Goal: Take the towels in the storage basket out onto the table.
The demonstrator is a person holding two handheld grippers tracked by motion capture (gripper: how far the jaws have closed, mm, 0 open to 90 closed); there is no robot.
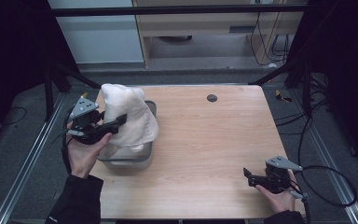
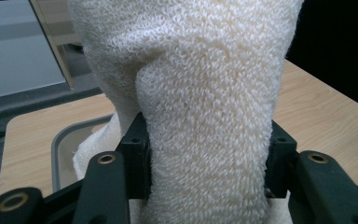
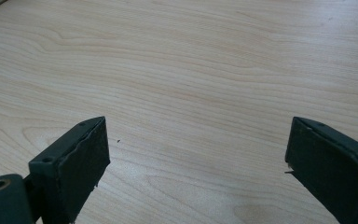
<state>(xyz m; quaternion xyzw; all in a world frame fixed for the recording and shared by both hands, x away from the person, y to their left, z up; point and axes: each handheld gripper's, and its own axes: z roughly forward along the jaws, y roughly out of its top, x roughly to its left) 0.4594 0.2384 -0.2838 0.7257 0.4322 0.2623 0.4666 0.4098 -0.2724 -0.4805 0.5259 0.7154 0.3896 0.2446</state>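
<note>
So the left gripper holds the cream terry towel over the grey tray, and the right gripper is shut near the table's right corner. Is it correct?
Not quite: the right gripper is open, its jaws wide apart in the right gripper view. The left gripper does hold the cream terry towel over the grey tray.

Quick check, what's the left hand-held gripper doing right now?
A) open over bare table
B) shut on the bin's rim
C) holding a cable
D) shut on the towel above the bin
D: the left hand-held gripper has its jaws pressed on both sides of the white towel, which is lifted above the grey bin; the right hand-held gripper is the one open over bare table.
</note>
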